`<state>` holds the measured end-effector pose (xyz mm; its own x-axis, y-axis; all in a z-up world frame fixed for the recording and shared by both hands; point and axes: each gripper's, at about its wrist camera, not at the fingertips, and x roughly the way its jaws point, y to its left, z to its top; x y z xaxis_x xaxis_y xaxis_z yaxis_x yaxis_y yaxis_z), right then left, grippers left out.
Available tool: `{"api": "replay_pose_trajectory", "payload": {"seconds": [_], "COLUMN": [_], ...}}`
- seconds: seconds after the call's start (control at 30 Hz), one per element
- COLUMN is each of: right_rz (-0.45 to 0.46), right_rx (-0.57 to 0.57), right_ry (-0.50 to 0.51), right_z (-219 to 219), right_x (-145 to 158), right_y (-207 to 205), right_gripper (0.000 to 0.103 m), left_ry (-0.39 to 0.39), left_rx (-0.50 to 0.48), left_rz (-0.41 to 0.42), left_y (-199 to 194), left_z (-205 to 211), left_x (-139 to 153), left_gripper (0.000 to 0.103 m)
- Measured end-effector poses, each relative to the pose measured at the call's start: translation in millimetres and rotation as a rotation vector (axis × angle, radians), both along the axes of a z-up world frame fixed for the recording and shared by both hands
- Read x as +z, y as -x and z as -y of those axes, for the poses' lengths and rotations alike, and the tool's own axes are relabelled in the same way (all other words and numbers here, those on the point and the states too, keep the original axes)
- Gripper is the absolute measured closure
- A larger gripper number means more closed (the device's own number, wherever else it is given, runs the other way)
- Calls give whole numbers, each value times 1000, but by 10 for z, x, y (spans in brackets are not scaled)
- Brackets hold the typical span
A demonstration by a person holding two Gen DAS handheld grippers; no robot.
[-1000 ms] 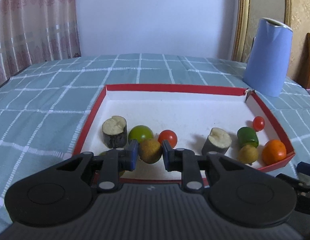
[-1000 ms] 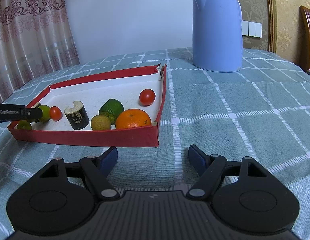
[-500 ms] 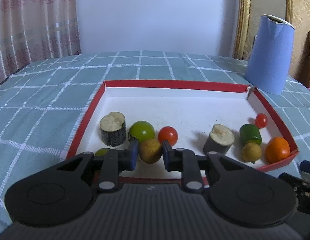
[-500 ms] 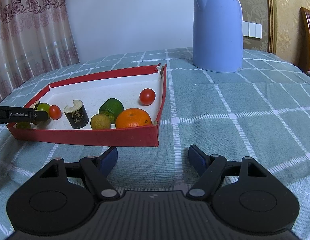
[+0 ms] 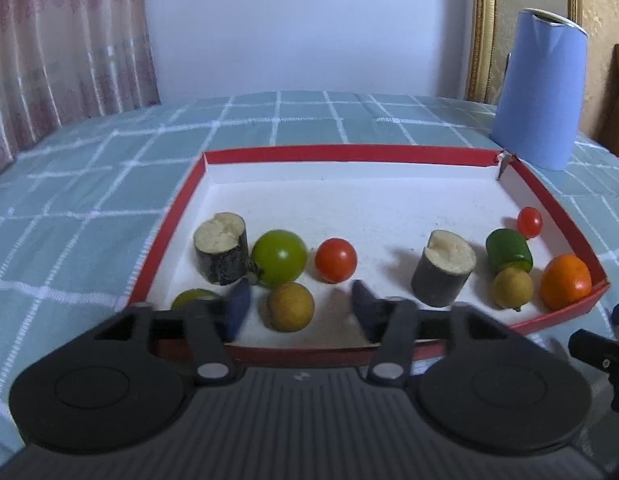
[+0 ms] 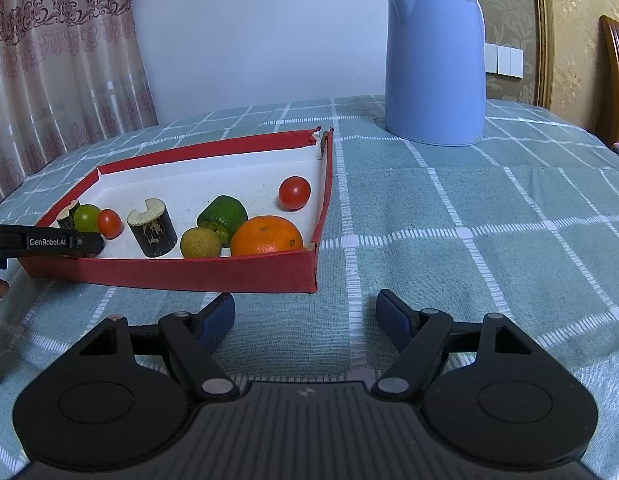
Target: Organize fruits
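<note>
Left gripper: your left gripper (image 5: 299, 306) now has its fingers wide apart. A moment ago they were pinched on the little brown fruit.
Brown fruit: the brown fruit (image 5: 290, 307) now sits by itself on the white floor of the red tray (image 5: 349, 154), near the front wall. It sits between your blue fingertips (image 5: 238, 307), and neither one touches it.
Left group: just behind it are a green tomato (image 5: 279, 257), a red tomato (image 5: 335, 260) and a dark cut stump (image 5: 221, 252). A small green fruit (image 5: 191, 300) peeks out behind your left finger.
Right group: a second stump (image 5: 443, 272), a green chunk (image 5: 508, 248), a yellow fruit (image 5: 512, 288), an orange (image 5: 566, 281) and a small red tomato (image 5: 529, 222) stay where they were.
Right gripper: your right gripper (image 6: 305, 320) is still spread open, holding nothing. It waits over the checked cloth (image 6: 469, 240), just in front of the tray's right corner.
Kettle: the blue kettle (image 6: 435, 60) stands far behind the tray.
</note>
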<state>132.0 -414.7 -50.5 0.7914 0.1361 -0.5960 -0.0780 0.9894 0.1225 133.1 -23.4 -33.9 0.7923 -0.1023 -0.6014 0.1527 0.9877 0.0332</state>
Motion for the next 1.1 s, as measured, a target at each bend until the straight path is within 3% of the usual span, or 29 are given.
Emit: {"api": "replay_pose_trajectory", "payload": {"seconds": [0.37,0.43,0.6,0.8,1.1], "right_rz": [-1,-2,-4,3,84], "right_rx": [1,1,-3,-21,20], "right_ry": [6,9,37,18,49], "right_z": [-9,-8,-51,-189,-552], "right_x": [1,1,3,67,388], "right_y": [-3,-4,-6,143,373], "right_gripper": [25,25,25,24,24], "left_ry": [22,31,56,10,34], "left_rx": [20,25,44,55,115], "left_rz": [34,51,75,144,148], "left_y": [210,292,544,910,1193], "left_z": [-108,-132,-209,-225,-271], "left_x": [80,121,216,327,486], "left_gripper": [33,24,16,0,0]}}
